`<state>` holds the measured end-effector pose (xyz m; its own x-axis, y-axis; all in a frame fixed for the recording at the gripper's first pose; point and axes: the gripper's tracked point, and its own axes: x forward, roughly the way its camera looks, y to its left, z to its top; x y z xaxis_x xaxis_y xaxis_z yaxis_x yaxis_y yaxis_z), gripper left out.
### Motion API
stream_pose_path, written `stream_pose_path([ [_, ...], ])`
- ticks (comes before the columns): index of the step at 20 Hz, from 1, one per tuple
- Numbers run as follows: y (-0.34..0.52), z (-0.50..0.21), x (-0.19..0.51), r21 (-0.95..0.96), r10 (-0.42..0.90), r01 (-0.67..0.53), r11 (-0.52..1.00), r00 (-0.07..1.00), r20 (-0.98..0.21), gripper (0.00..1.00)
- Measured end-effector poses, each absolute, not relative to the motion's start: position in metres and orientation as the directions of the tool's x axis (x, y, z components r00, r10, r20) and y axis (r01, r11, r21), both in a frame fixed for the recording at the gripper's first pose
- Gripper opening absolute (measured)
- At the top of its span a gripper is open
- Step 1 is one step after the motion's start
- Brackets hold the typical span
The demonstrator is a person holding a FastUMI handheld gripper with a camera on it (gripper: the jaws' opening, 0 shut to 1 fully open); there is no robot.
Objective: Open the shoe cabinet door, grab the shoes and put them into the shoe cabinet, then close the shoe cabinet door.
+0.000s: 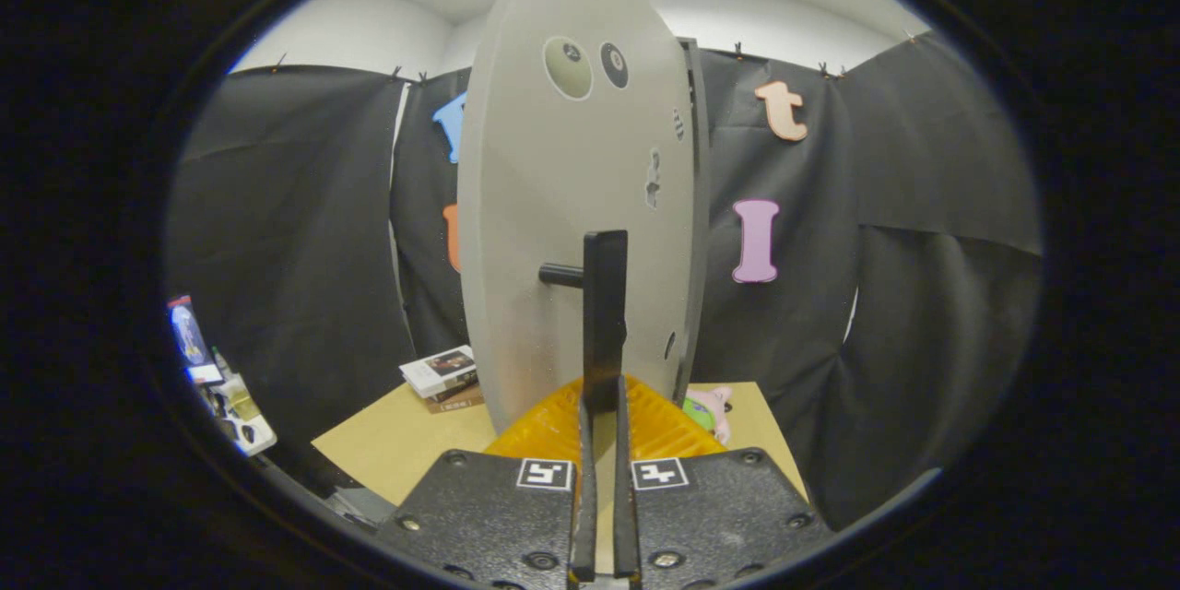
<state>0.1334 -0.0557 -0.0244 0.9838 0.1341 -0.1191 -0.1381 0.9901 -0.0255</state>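
Note:
The grey shoe cabinet door [562,230] stands right in front of me, swung open edge-on, with round holes near its top. A black vertical bar handle [604,313] juts from it on a short peg. My gripper [604,407] is shut on the lower end of that handle. Its orange fingers [544,431] press in from both sides. The cabinet's dark side edge [698,203] shows just behind the door on the right.
The cabinet stands on a tan tabletop [406,447]. A small stack of books [445,375] lies left of the door. A pink and green plush toy [712,410] sits right of the fingers. Assorted small items [226,396] are on a stand at far left.

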Motion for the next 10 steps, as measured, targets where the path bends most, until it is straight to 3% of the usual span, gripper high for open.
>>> stream_pose_path([
  [10,-0.131,-0.024,0.129,-0.021,0.075,-0.078,0.997,0.991,-0.110,0.05],
])
